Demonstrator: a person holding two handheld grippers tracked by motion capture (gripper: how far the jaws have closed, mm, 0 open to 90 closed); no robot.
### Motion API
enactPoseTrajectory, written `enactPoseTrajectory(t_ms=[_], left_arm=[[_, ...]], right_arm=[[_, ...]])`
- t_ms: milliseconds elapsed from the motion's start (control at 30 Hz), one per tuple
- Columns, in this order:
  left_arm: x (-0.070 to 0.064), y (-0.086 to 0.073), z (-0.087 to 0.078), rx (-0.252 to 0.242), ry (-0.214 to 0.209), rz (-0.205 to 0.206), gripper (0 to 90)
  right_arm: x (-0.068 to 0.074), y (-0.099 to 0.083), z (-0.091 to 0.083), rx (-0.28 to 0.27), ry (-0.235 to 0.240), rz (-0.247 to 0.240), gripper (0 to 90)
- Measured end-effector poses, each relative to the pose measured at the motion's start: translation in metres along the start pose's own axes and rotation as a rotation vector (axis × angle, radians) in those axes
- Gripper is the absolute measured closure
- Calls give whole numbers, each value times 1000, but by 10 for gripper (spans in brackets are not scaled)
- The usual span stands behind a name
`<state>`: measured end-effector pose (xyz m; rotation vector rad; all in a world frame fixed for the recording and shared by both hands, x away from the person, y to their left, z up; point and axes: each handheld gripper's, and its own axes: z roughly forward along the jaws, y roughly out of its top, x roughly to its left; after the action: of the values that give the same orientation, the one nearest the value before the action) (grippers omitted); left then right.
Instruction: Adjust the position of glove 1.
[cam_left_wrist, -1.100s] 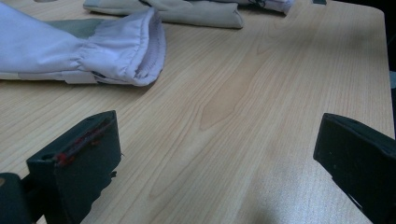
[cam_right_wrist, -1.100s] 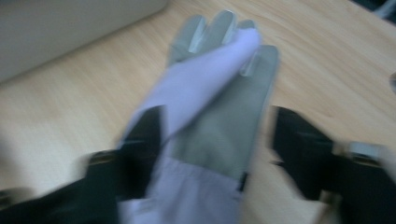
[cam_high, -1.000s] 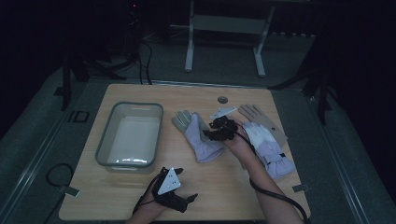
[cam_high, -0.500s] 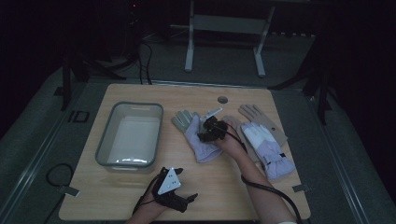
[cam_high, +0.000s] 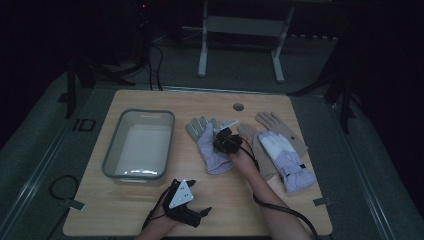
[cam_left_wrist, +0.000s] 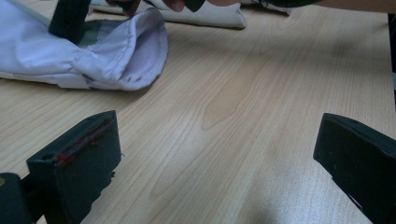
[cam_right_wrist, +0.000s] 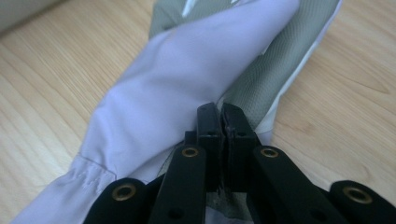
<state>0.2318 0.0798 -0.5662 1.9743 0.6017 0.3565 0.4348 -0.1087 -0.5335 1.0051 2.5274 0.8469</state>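
Note:
A lavender glove (cam_high: 210, 152) with grey-green fingers lies palm-down on the middle of the wooden table (cam_high: 240, 200). My right gripper (cam_high: 219, 137) rests on it, jaws pressed together with a fold of the lavender glove's (cam_right_wrist: 187, 84) fabric pinched at their tips (cam_right_wrist: 219, 119). In the left gripper view the glove's cuff (cam_left_wrist: 93, 60) stands slightly raised, with the right gripper's black jaw above it. My left gripper (cam_high: 194, 200) hovers near the table's front edge, open wide (cam_left_wrist: 215, 158) over bare wood, a short way in front of that cuff.
A clear rectangular tray (cam_high: 112, 150) stands at the left of the table. To the right lie a white-and-lavender glove (cam_high: 287, 160) and a beige glove (cam_high: 272, 124). A round hole (cam_high: 238, 107) sits near the far edge. Cables trail off the table front.
My right gripper has slid a little to the left onto the lavender glove. The left gripper has stayed where it was.

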Motion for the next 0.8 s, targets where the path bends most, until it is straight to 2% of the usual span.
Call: enactPoseTrajectory(t_ms=[100,233,300,400,500,667,800], left_arm=[[0,0,0,-2,0,-2,10],[0,0,0,2,0,1,10],[0,0,0,0,1,-1,10],[0,0,0,0,0,-1,10],[0,0,0,0,0,-1,10],[0,0,0,-7,6,-2,10],[0,0,0,-4,4,0,10]], right_arm=[[4,0,-12,-32,-3,66,875],[10,2,-29,-80,-22,120,877],[12,3,-37,-98,-36,132,877],[12,4,-52,-123,-46,161,877],[9,3,-70,-164,-31,221,877],[9,-1,-95,-223,-74,253,876],[9,-10,-103,-243,-76,268,875]])
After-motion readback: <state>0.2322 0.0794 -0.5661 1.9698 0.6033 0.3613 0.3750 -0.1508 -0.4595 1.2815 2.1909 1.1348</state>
